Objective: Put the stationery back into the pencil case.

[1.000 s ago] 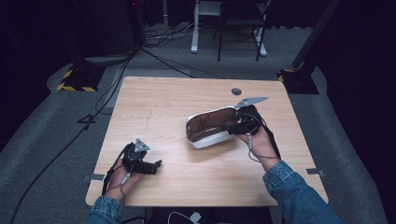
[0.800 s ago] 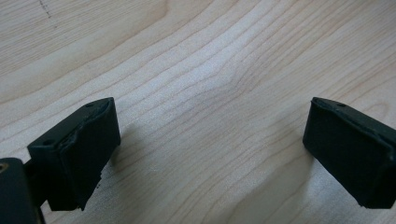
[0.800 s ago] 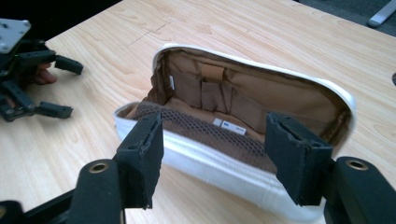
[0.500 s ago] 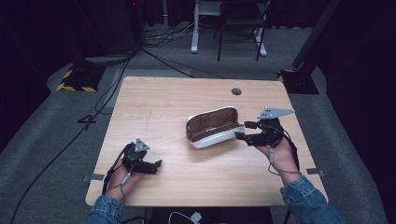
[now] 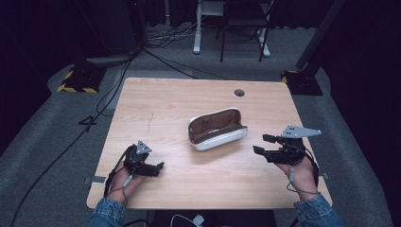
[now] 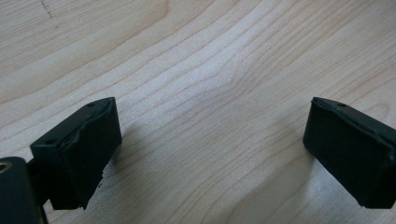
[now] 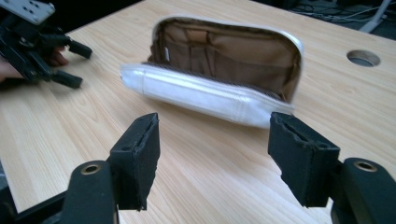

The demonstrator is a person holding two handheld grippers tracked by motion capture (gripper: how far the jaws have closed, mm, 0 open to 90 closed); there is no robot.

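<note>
- While the one pouch (image 5: 217, 129) lies open near the middle of the wooden table (image 5: 179, 104), its brown lining faces the near side and its white shell rests on the wood; what the inner pockets hold is too dark to make out.
- One right gripper (image 5: 263, 144) sits at the table's right near edge, close to the pouch but apart from it, jaws spread and grasping nothing; in the right gripper view both pads (image 7: 140, 154) stand wide with the pouch (image 7: 219, 74) between and beyond them.
- One left gripper (image 5: 157, 168) rests on the table at the near left, well apart from the pouch; its jaws are released, with bare wood (image 6: 210, 93) between them in the left gripper view.
- Both forearms are cut off by the bottom edge of the high view, showing denim sleeves (image 5: 108, 213).
- One round cable hole (image 5: 239, 92) sits toward the table's far side.
</note>
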